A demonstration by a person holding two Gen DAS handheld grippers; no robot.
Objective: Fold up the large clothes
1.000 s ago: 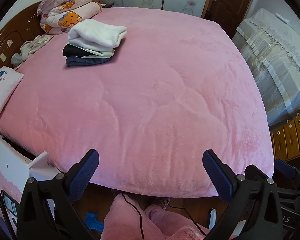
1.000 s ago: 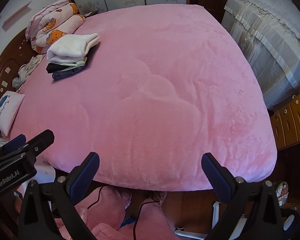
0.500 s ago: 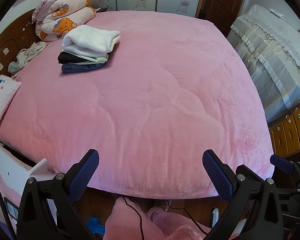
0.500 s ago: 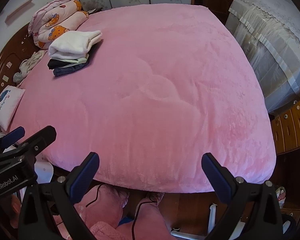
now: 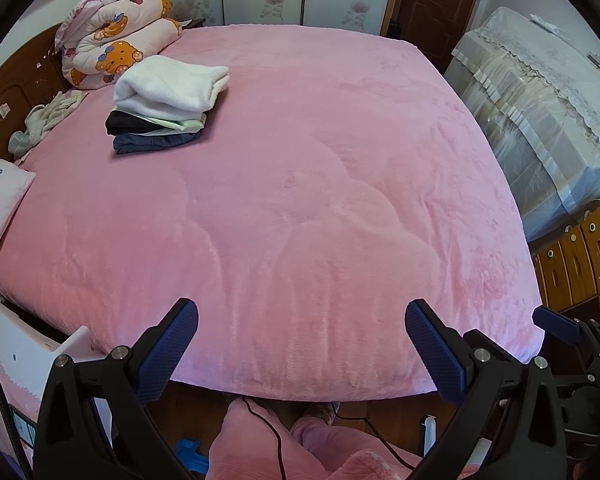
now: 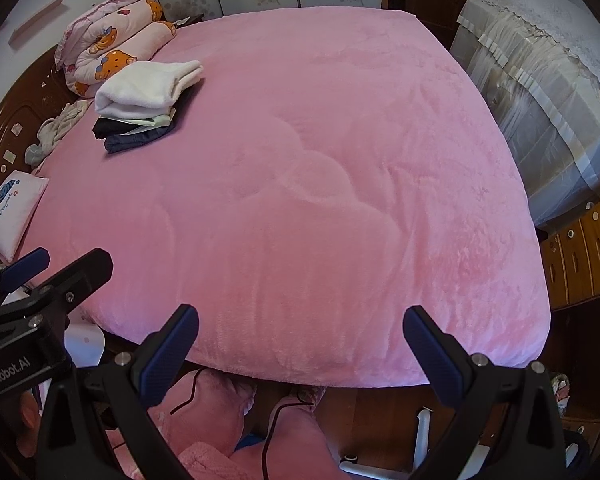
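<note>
A stack of folded clothes (image 5: 164,104), white on top with pale green, black and navy below, lies at the far left of the pink bed (image 5: 320,200); it also shows in the right wrist view (image 6: 144,104). My left gripper (image 5: 302,320) is open and empty above the bed's near edge. My right gripper (image 6: 300,322) is open and empty beside it, also at the near edge. The left gripper's body shows at the lower left of the right wrist view (image 6: 40,300). Both grippers are far from the stack.
A rolled bear-print quilt (image 5: 116,48) and a crumpled light garment (image 5: 44,120) lie by the wooden headboard (image 5: 8,100). A small white pillow (image 5: 0,204) sits at the left edge. A covered cabinet (image 5: 540,112) and wooden drawers (image 5: 580,256) stand on the right.
Both views have tilted up and drawn slightly back, so more of the far wall and wardrobe shows. Both grippers stay open and empty. Nothing on the bed has moved.
</note>
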